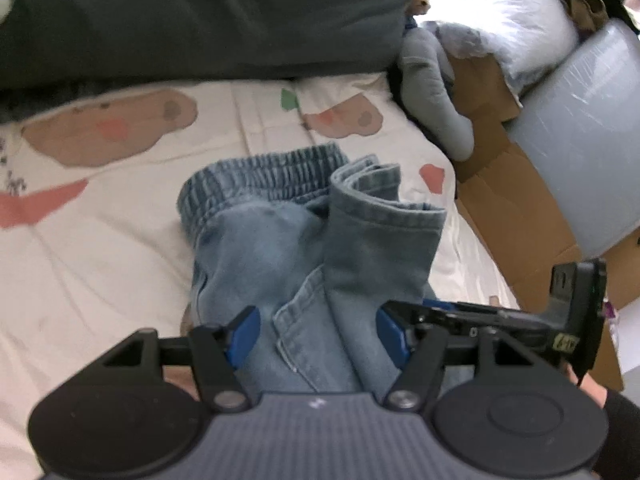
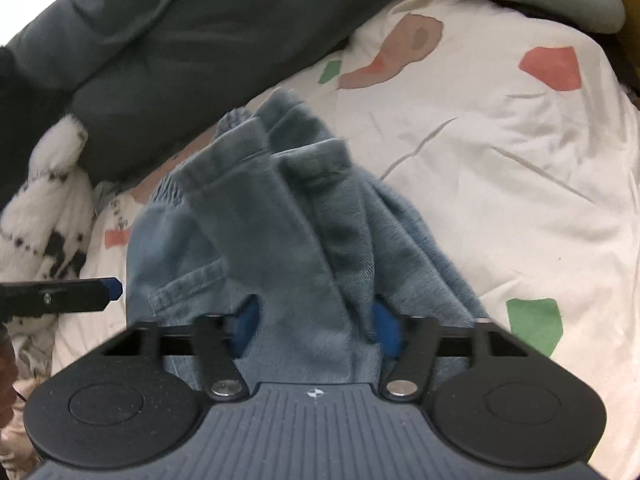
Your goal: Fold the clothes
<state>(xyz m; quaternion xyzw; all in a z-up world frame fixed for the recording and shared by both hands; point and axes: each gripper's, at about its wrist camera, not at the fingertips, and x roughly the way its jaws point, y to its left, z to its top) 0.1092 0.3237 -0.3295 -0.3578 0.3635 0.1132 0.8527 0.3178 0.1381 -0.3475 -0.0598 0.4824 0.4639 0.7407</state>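
Note:
Light blue jeans (image 1: 280,240) lie folded on a cream printed bedsheet (image 1: 100,240), with the elastic waistband at the far end and the leg hems doubled back on top. My left gripper (image 1: 319,334) is open, its blue pads standing either side of the near denim by the back pocket. In the right wrist view the jeans (image 2: 260,240) bunch up between the pads of my right gripper (image 2: 316,324), which is shut on the fold of fabric. A finger (image 2: 60,296) of the left gripper shows at the left edge there. One right finger (image 1: 500,316) lies beside the jeans.
A dark grey pillow (image 1: 200,20) runs along the far side of the bed. Off the bed's right edge are a cardboard box (image 1: 500,200), a grey plush toy (image 1: 432,92), white bags (image 1: 500,20) and a pale roll (image 1: 580,140). A black-and-white fleece (image 2: 44,200) sits left.

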